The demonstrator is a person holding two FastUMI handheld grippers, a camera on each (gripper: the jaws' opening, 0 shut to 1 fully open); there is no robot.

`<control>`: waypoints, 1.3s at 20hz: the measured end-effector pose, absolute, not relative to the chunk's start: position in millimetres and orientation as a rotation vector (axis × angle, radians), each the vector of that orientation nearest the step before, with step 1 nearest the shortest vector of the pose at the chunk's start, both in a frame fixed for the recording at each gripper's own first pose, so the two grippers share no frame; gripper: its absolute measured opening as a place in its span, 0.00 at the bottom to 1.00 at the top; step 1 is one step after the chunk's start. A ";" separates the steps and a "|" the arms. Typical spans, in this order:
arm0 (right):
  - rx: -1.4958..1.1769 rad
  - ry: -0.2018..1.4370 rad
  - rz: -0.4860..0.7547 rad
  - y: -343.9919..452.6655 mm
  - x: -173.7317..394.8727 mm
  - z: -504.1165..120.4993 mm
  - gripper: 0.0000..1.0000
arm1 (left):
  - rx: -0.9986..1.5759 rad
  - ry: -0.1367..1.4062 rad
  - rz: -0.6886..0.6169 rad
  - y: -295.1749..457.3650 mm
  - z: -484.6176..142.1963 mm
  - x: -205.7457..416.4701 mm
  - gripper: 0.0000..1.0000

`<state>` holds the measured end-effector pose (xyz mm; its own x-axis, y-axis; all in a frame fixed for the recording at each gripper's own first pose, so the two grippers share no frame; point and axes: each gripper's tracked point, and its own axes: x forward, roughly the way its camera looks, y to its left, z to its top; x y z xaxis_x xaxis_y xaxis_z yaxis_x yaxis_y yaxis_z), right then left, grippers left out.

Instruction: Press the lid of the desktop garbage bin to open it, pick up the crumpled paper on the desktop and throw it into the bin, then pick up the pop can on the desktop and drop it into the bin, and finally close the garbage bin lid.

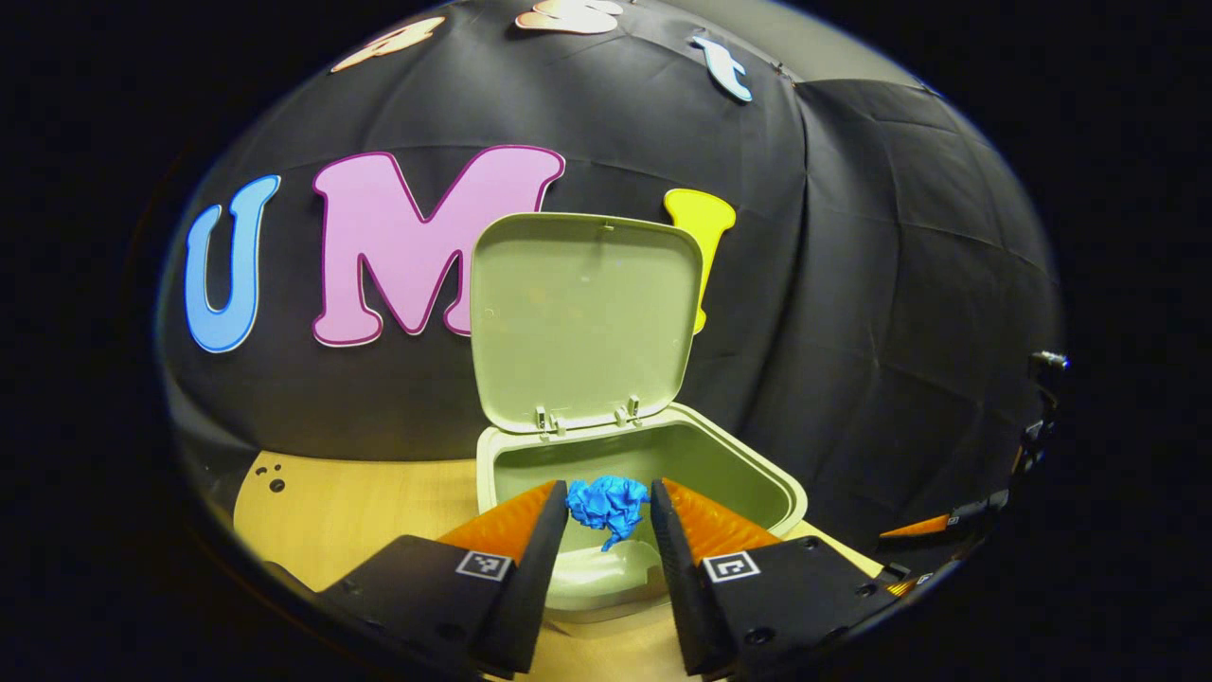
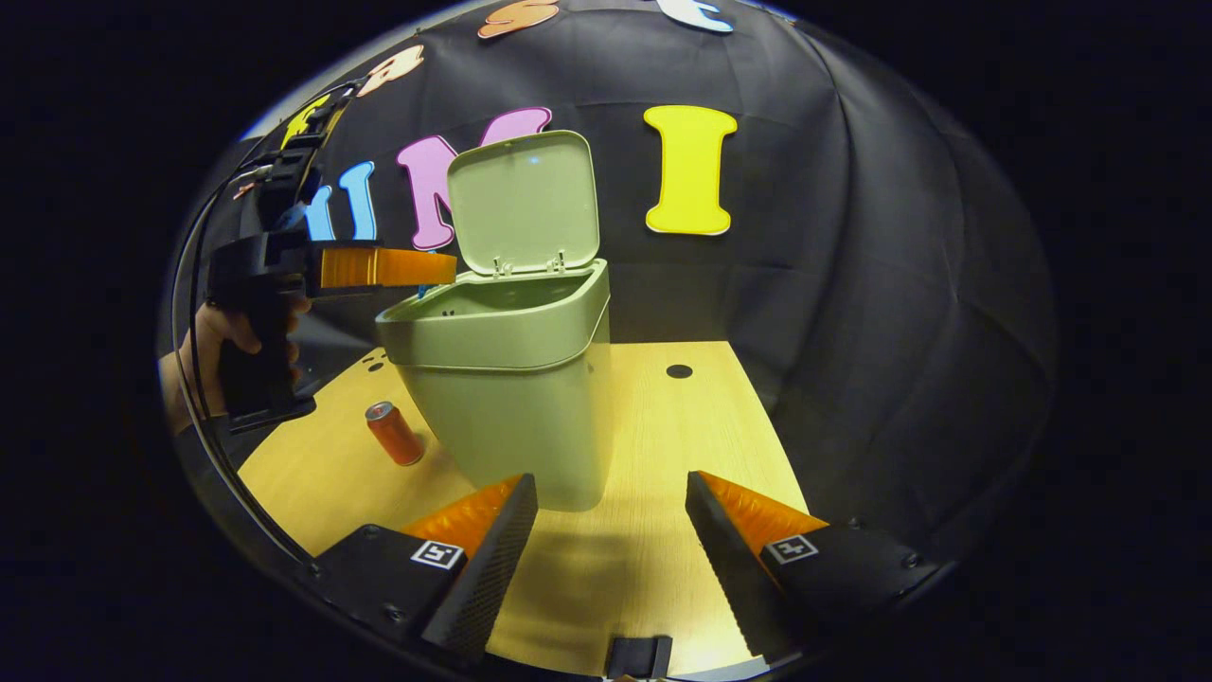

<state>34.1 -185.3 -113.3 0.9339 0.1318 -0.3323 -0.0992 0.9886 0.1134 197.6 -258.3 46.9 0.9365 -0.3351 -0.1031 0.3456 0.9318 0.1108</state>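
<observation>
Blue paper [image 1: 608, 509] sits pinched in the left gripper [image 1: 609, 516], directly above the bin's [image 2: 511, 379] open mouth, lid [image 1: 582, 317] upright behind; letting go should drop it straight in. Right gripper [image 2: 611, 530] is spread, empty, low over the tabletop [image 2: 663, 455]; the can [image 2: 394, 433] stands left of the bin.

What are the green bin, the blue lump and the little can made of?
The bin looks like matte moulded plastic, with smooth walls and soft sheen. The blue lump in the left gripper seems crumpled paper, sharply creased. The can looks like painted metal with a shiny rim.
</observation>
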 end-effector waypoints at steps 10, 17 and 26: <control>0.073 0.367 0.182 -155.1 34.8 -118.1 0.99 | 0.109 -0.001 -0.199 -194.5 66.3 183.3 0.98; 0.043 0.381 0.216 -95.9 40.2 -120.5 0.99 | 0.002 0.033 -0.001 -60.0 46.2 155.6 0.98; -0.006 0.369 0.315 41.9 63.1 -125.7 0.99 | -0.043 0.109 0.155 109.4 -0.8 112.0 0.96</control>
<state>63.1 41.9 -125.7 0.8847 0.3013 -0.3556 -0.3035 0.9515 0.0509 112.0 109.4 -0.8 0.9821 0.1519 -0.1115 -0.1565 0.9871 -0.0338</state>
